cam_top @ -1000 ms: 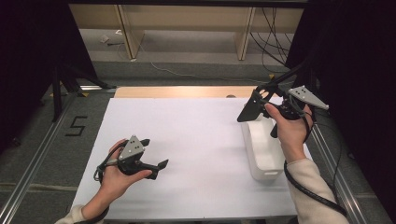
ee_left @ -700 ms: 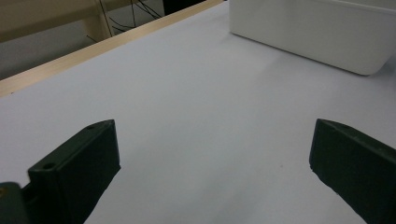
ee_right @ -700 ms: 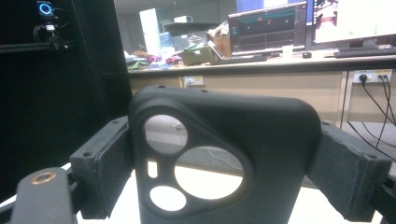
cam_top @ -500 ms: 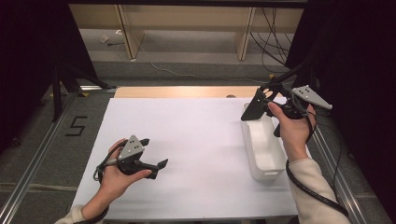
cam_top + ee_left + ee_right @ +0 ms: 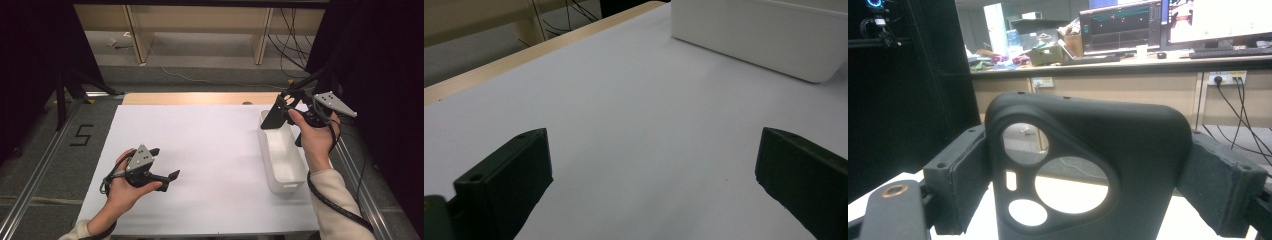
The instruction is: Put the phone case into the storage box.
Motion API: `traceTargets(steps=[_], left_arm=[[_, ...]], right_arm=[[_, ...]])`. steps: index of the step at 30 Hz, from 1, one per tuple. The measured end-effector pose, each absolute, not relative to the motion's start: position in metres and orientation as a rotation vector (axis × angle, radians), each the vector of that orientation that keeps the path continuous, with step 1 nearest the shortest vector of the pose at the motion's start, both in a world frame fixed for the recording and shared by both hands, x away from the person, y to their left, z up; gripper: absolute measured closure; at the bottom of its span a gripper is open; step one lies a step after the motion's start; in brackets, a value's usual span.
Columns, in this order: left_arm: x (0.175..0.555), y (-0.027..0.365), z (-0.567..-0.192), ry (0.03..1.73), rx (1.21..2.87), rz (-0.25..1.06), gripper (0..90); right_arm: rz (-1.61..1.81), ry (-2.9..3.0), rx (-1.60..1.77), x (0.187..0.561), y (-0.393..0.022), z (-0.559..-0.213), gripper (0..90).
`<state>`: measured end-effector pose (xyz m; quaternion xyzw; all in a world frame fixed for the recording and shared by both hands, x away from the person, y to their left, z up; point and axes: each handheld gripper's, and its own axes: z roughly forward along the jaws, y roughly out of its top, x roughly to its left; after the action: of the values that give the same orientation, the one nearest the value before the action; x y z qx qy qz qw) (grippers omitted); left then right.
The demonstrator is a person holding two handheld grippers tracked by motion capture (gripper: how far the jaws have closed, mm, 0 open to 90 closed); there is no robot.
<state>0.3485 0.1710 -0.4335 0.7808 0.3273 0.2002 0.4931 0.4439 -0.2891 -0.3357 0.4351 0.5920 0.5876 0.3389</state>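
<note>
Right gripper (image 5: pixel 280 112) hangs in the air over the far end of the white bin (image 5: pixel 281 152), at three o'clock on the white table (image 5: pixel 210 145), jaws clamped on a black phone case (image 5: pixel 1083 165). Left gripper (image 5: pixel 162 165) sits low at seven o'clock, just above the tabletop, jaws spread wide and holding nothing.
</note>
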Motion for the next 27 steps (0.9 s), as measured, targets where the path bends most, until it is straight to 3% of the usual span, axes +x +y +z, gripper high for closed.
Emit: traceTargets(steps=[27], left_arm=[[0.3487, 0.1713, -0.4331, 0.8, 1.892, 0.49, 1.3]], right_arm=[[1.452, 1.555, 1.119, 0.4467, -0.292, -0.3387, 15.3]])
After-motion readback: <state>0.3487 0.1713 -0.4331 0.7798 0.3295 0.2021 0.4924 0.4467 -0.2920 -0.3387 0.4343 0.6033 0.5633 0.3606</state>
